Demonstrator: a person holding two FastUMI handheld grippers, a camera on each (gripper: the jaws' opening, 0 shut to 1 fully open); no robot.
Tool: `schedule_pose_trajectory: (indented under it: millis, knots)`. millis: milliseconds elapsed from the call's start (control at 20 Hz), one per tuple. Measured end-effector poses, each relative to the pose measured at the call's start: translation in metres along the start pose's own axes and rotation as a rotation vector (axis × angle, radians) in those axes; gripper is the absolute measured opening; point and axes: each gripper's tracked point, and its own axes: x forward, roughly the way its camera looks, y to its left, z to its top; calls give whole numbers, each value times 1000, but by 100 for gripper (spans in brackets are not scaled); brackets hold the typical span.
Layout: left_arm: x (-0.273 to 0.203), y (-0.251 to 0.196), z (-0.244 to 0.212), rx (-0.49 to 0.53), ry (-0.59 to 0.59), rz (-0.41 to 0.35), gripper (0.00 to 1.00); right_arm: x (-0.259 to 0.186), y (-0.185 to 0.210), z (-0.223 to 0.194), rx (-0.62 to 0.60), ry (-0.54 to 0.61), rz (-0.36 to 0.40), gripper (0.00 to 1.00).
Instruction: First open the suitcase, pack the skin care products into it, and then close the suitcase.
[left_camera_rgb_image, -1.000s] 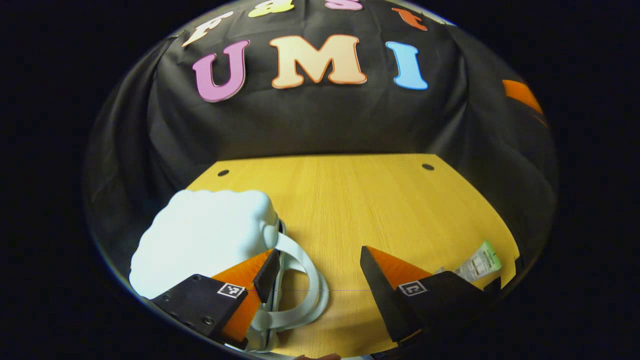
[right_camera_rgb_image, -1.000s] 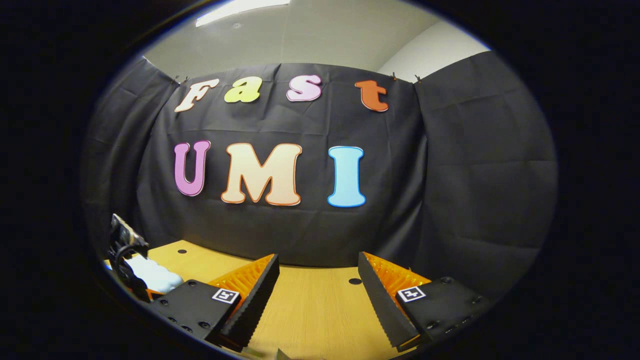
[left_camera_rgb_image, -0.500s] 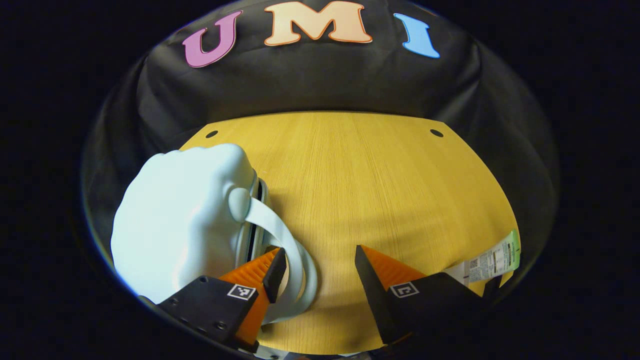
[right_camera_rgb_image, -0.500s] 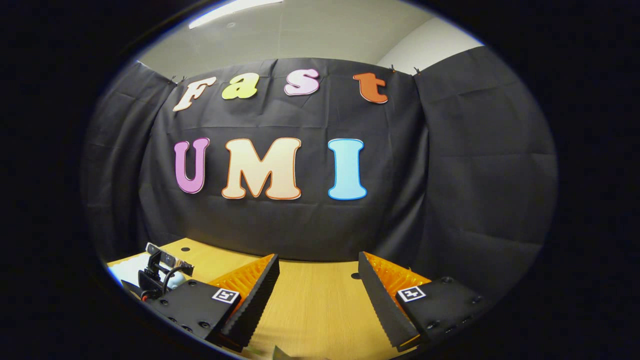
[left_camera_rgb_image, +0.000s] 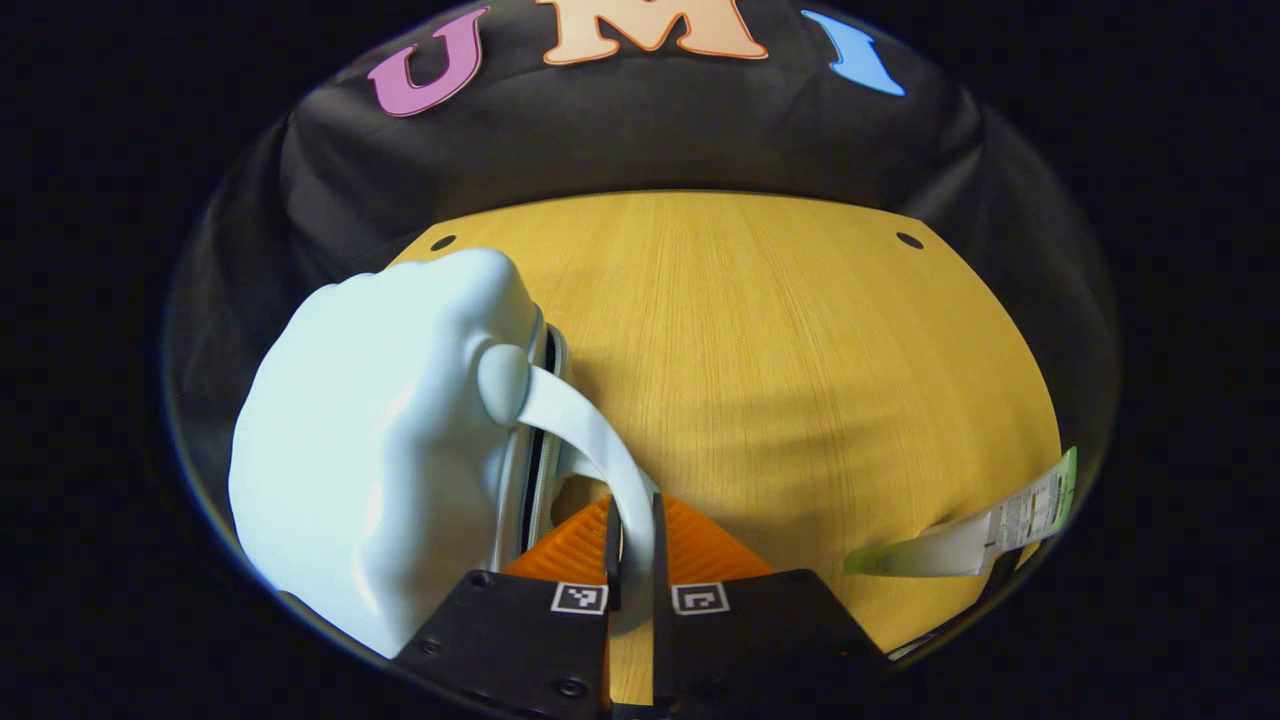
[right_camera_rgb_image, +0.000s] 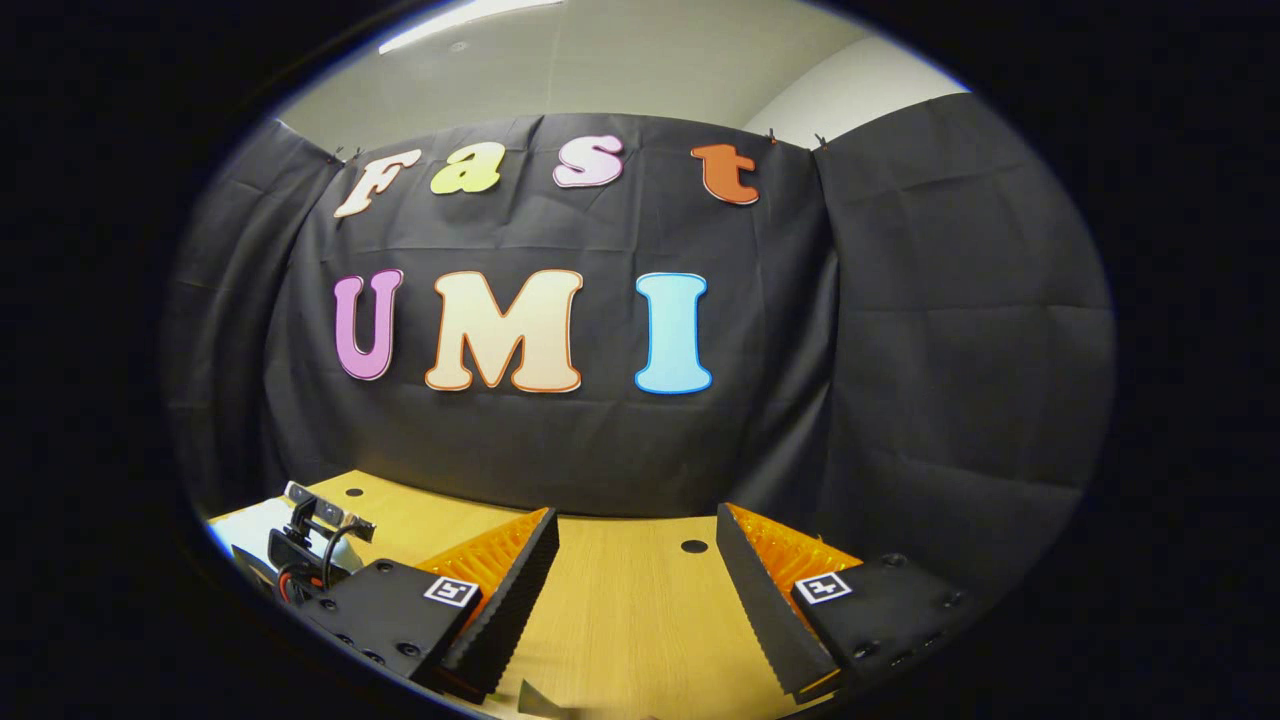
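- Left gripper (left_camera_rgb_image: 631, 540): the two orange ribbed fingers with black pads are pressed together on the pale blue, smooth arched handle (left_camera_rgb_image: 590, 440) of the suitcase, the strap pinched between them.
- Pale blue, glossy hard-shell suitcase with a lumpy, cloud-like moulded outline (left_camera_rgb_image: 370, 450): it lies at the left of the yellow wood-grain tabletop (left_camera_rgb_image: 780, 350), its dark seam and zip line facing the gripper; the halves appear nearly closed.
- Flat white squeeze tube with a green end and printed label (left_camera_rgb_image: 980, 525): the skin care product, lying well apart from the suitcase near the table's right edge.
- Right gripper (right_camera_rgb_image: 637, 570): serrated orange-and-black fingers spread wide, holding nothing, above the table; the left gripper's camera mount (right_camera_rgb_image: 315, 525) is at far left.
- Risk, judged: the handle is thin and slick, so it may slip from the pads if pulled sideways.
- Risk, judged: if the zip is fastened, lifting drags the light shell across the smooth top instead of opening it; the idle right gripper may need to brace it.
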Motion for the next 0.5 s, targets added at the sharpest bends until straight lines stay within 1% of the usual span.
schedule_pose_trajectory:
  millis: [100, 200, 250, 300, 400, 500]
  knots:
    - [-2, 0, 1, 28, 16, -12, 7, 1, -2, -2, 1, 2, -3, 100]
    - [-3, -1, 2, 16, 24, -25, 6, 2, -1, -3, 16, 1, -1, 99]
    - [-4, -2, 4, 21, 19, -33, 5, 3, 0, -3, 23, 1, 0, 100]
    - [-6, -1, 5, 31, 17, -29, 6, 3, 1, -5, 26, 0, 3, 99]
    - [-11, 1, 12, 61, 4, 7, 2, 3, 3, -6, 25, 1, 8, 100]
    - [-20, -7, 20, 83, -7, -8, 1, 3, 5, -5, 21, -5, 13, 100]
